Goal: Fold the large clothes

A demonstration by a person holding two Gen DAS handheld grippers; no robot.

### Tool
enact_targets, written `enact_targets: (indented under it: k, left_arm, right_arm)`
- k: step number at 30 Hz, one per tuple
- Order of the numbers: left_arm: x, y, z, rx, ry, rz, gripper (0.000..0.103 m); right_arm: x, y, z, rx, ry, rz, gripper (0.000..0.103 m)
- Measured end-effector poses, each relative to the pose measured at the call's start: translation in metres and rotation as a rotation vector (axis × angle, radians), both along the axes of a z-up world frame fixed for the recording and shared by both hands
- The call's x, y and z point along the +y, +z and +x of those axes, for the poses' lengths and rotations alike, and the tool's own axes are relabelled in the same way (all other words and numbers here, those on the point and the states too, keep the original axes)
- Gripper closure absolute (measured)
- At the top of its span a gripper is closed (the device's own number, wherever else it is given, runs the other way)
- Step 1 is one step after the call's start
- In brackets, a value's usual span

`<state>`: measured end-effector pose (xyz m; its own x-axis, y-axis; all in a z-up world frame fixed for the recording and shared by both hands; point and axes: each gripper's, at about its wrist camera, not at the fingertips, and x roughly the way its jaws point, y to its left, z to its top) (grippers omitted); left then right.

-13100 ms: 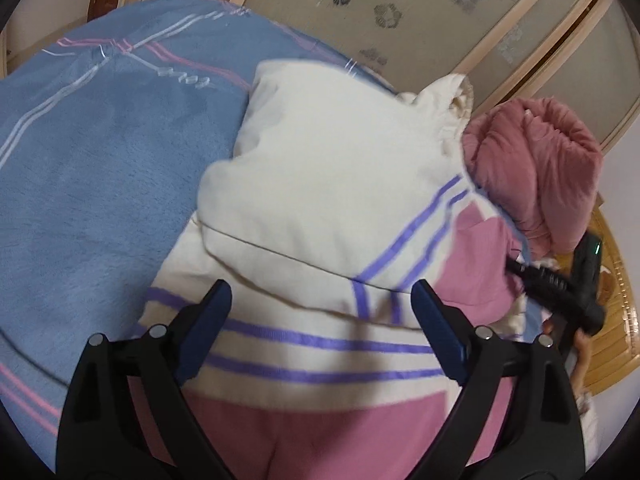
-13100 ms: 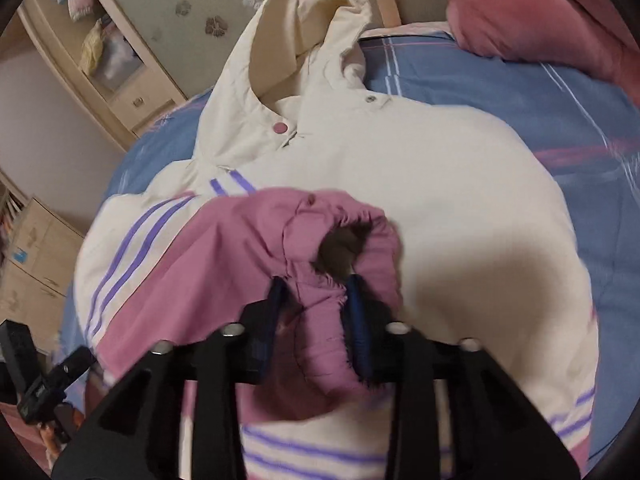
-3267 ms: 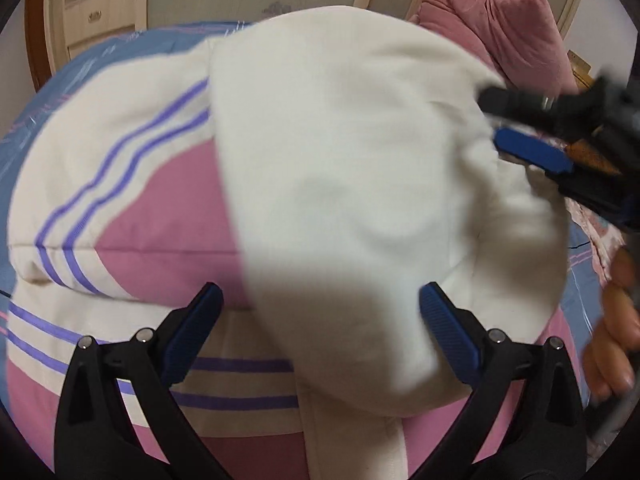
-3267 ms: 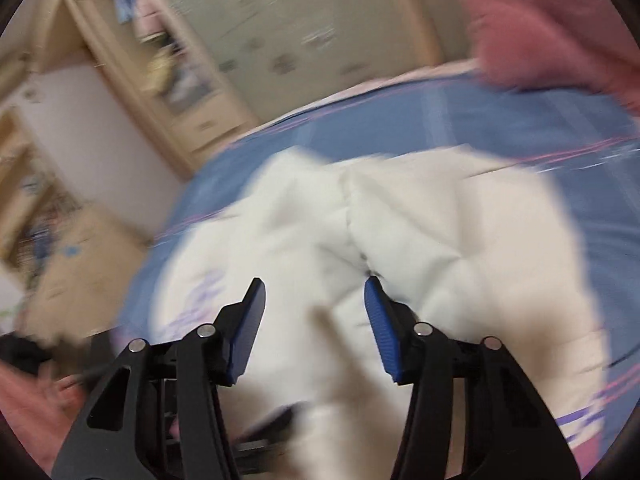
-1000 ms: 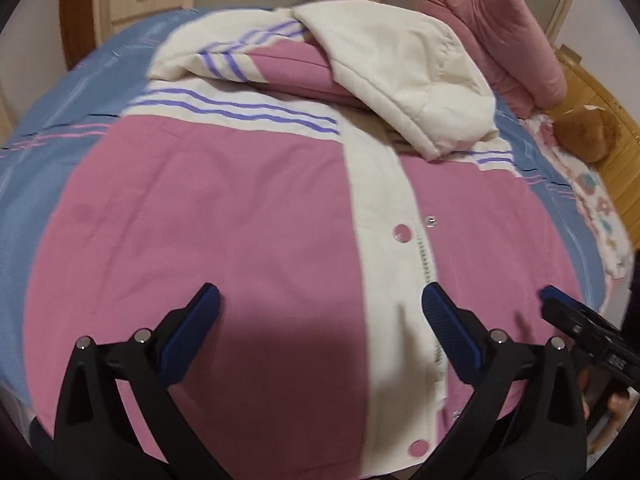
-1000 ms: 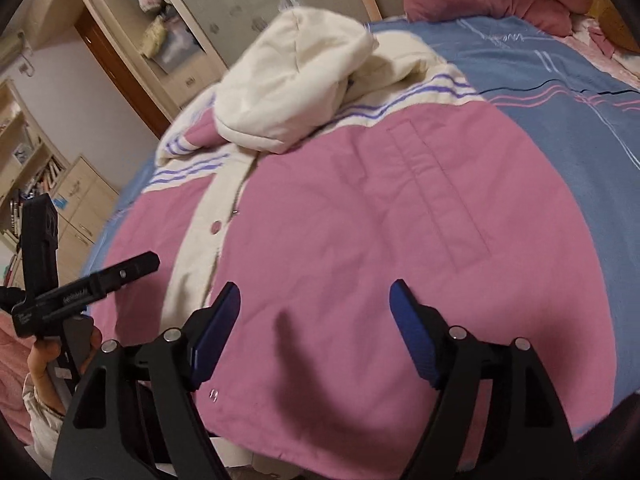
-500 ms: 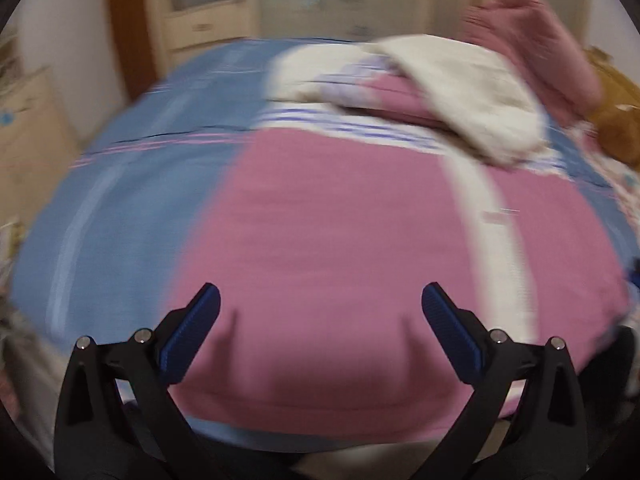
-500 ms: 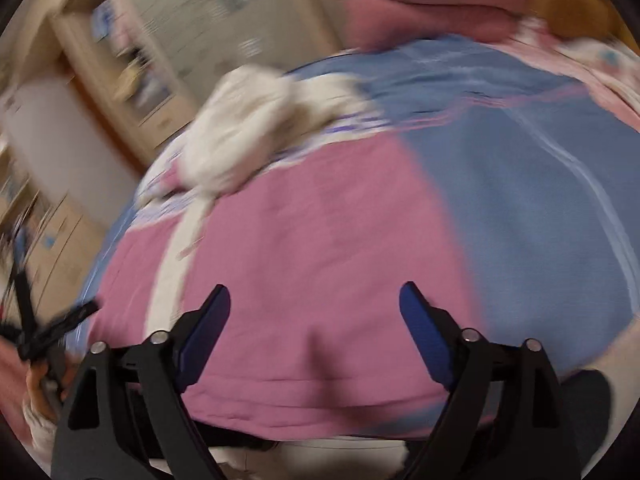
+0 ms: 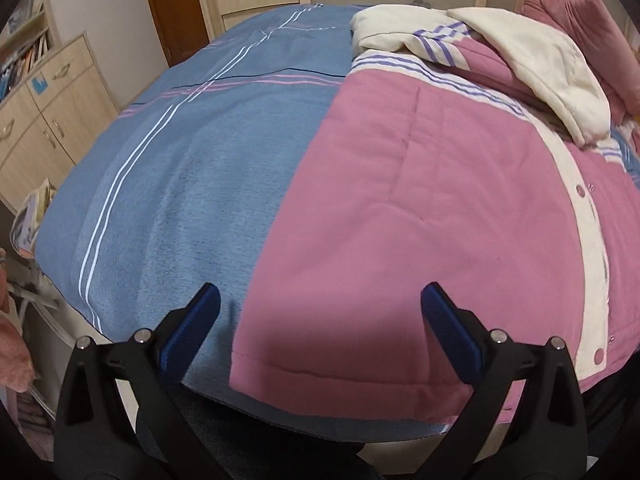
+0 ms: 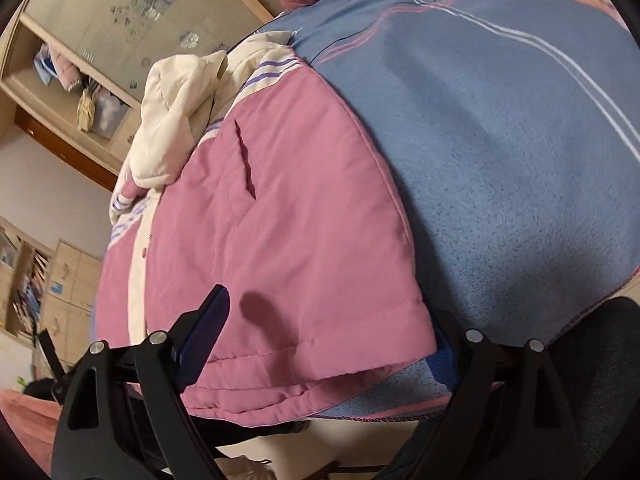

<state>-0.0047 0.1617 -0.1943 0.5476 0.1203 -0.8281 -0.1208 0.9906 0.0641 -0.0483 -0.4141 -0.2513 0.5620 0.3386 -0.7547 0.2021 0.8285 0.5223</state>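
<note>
Two grippers hang over the near edge of a bed, each seen through its own camera.

In the left wrist view, the left gripper [image 9: 316, 320] has its blue-padded jaws spread wide with nothing pinched between them. Below and beyond them lies the pink padded jacket [image 9: 420, 200], front up on the blue striped bedspread [image 9: 192, 152]. Its left bottom corner sits between the two pads, and its hem runs along the near edge of the bed. A cream snap placket [image 9: 584, 216] runs up the right part of the jacket, and the cream hood [image 9: 552, 68] is folded down over the chest at the far right. A dusty-pink quilt [image 9: 592, 28] is bundled behind the hood. Wooden cabinets [image 9: 48, 108] stand at the left.

In the right wrist view, the right gripper [image 10: 332, 332] also stands wide apart and has just been opening. The jacket's right bottom corner [image 10: 400, 332] lies between its jaws, with no pad pressing on the cloth. The left pad is above the pink fabric; the right pad is partly hidden behind the hem corner. A slit pocket [image 10: 246, 160] shows farther up the jacket.
</note>
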Motion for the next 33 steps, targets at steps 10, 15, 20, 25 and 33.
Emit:
enact_targets:
  k: [10, 15, 20, 25, 33]
  left_arm:
    - [-0.004, -0.007, -0.004, 0.014, -0.004, -0.013, 0.002]
    - [0.000, -0.013, -0.003, 0.023, -0.002, -0.059, 0.002]
    - [0.001, 0.001, -0.008, -0.005, 0.001, -0.054, 0.006]
    - [-0.016, 0.039, -0.008, -0.108, -0.044, -0.053, 0.006]
    - [-0.062, 0.066, 0.047, -0.143, -0.176, -0.145, 0.005]
  right_arm:
    - [-0.008, 0.008, -0.002, -0.033, -0.063, 0.004, 0.015]
    - [-0.006, -0.003, 0.002, -0.003, -0.074, 0.007, 0.015]
    - [-0.007, 0.026, -0.002, -0.089, -0.163, -0.135, 0.015]
    - [0.025, 0.074, 0.052, -0.225, -0.034, -0.090, 0.015]
    - [0.153, 0.150, 0.225, -0.415, 0.246, -0.193, 0.023]
